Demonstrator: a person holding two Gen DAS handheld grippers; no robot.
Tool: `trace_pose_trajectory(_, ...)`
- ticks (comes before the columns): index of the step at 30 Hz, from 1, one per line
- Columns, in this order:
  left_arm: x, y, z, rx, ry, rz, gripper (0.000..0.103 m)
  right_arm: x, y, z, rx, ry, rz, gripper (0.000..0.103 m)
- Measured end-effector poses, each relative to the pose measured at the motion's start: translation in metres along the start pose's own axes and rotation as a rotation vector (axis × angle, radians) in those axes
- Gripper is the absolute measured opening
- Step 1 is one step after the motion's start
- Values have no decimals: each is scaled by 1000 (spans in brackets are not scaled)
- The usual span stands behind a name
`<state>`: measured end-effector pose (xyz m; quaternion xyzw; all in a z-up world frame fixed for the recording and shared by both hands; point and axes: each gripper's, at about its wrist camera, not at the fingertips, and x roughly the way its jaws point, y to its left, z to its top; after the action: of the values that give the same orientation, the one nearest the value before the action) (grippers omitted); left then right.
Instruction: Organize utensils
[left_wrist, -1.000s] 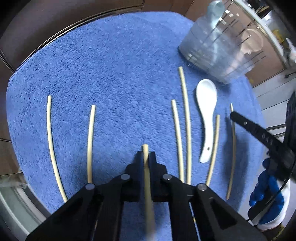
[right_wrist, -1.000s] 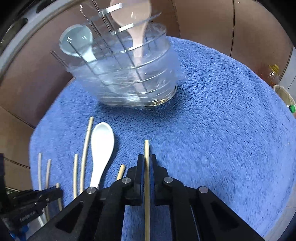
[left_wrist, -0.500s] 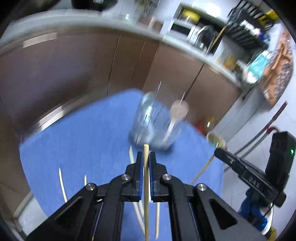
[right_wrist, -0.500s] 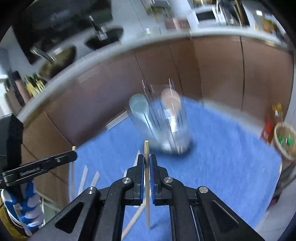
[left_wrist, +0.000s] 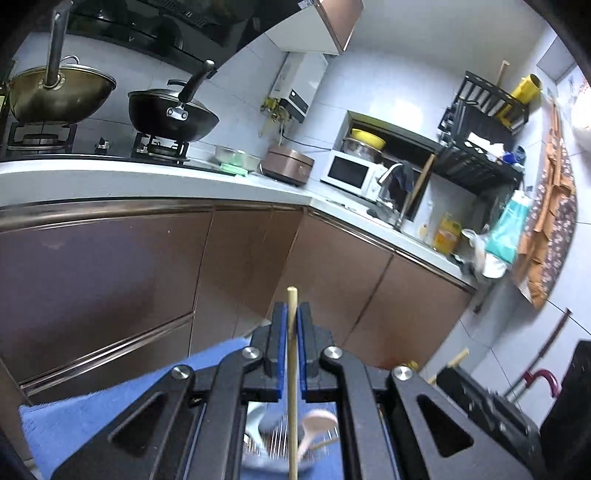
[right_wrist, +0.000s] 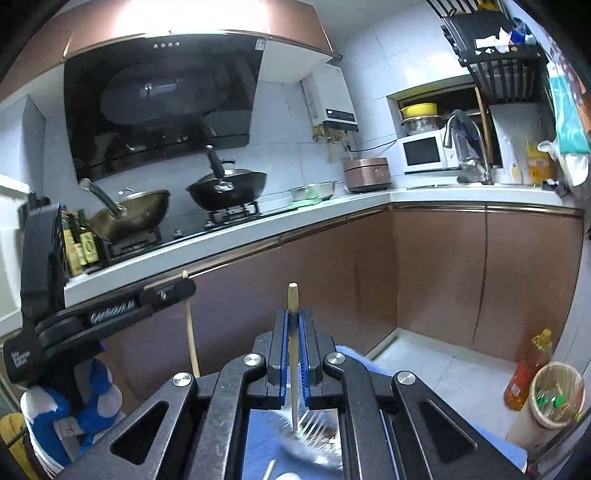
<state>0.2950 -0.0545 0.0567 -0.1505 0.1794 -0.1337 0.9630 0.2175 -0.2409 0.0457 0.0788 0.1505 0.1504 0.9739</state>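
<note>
My left gripper (left_wrist: 291, 314) is shut on a pale wooden chopstick (left_wrist: 292, 369), held upright. Its lower end hangs over the clear utensil holder (left_wrist: 280, 435), which holds a pink spoon (left_wrist: 314, 424). My right gripper (right_wrist: 292, 321) is shut on another chopstick (right_wrist: 293, 350), also upright, with its lower tip at the holder's wire rim (right_wrist: 314, 428). The left gripper (right_wrist: 184, 288) with its chopstick shows at the left of the right wrist view. The blue towel (left_wrist: 110, 402) lies under the holder.
Brown cabinet fronts (left_wrist: 110, 277) and a white counter (left_wrist: 147, 177) stand behind the table. Woks (left_wrist: 170, 110) sit on the stove. A waste bin (right_wrist: 550, 391) and an oil bottle (right_wrist: 528, 369) stand on the floor at the right.
Both grippers lifted their chopsticks off the towel and tilted up to vertical. They now hang above the holder, and the views look out at the kitchen instead of down at the towel.
</note>
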Motion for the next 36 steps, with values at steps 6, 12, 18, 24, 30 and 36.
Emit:
trace_pose_trajectory(6, 53, 1, -13, 17, -48, 73, 5, 38, -13, -20, -10, 23, -49, 6)
trace_pose_trajectory(12, 87, 1, -52, 67, -87, 137, 5, 61, -30, -54, -8, 59, -79, 6)
trace_pose_trajectory(18, 92, 6, -78, 93, -63, 115, 11, 71, -37, -84, -3, 110, -87, 6)
trace_pose_trajectory(24, 75, 18, -75, 88, -18, 65, 20, 58, -38, -89, 11, 121, -97, 15)
trace_pose_trajectory(30, 40, 29, -67, 89, 14, 26, 20, 32, -32, -85, 21, 107, -102, 17)
trace_pose_trajectory(36, 20, 64, -81, 82, 195, 6, 28, -15, -27, -89, 44, 73, -109, 23)
